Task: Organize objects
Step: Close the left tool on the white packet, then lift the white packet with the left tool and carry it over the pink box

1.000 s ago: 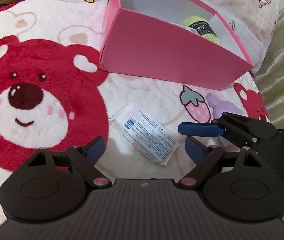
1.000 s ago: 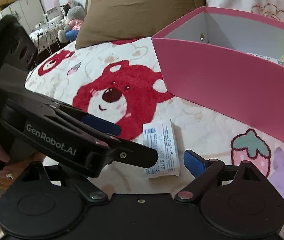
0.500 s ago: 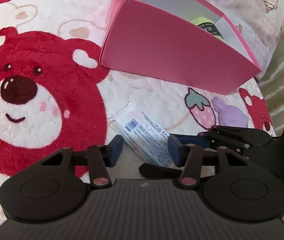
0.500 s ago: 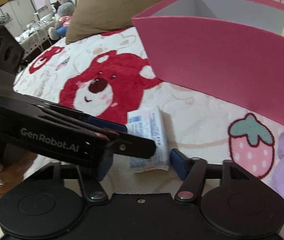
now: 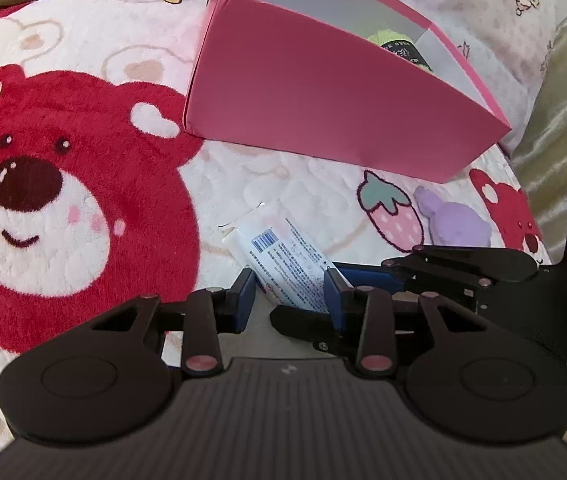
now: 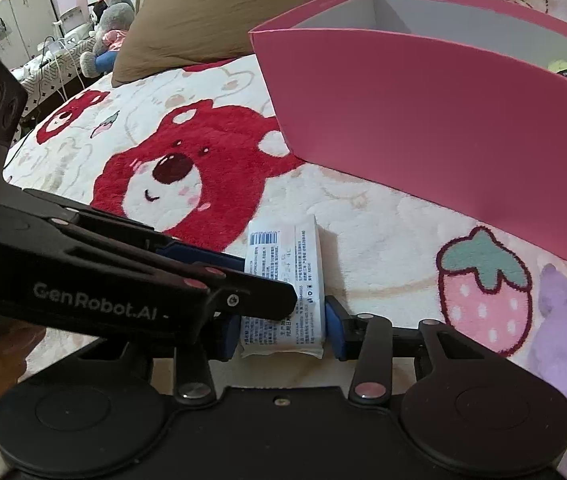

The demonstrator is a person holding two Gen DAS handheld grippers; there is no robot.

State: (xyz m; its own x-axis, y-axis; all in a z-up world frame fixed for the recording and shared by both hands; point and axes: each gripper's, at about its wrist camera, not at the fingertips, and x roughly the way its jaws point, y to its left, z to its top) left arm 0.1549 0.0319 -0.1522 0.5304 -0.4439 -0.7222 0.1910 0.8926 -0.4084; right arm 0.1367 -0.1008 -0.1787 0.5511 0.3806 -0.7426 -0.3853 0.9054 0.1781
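White soft plastic-wrapped packet (image 6: pixel 283 288), printed with a barcode and small print too fine to read, lies on the plush bear-print blanket (image 5: pixel 63 208), at 6 o'clock from the open pink cardboard box (image 5: pixel 323 100). Both tools have just been closing: right gripper (image 6: pixel 279 334) clenched on the packet's near end, left gripper (image 5: pixel 289 298) pinching its sides. Likely light, squashy, film slippery; grip mid-body. "GenRobot.AI" reads on the left tool.
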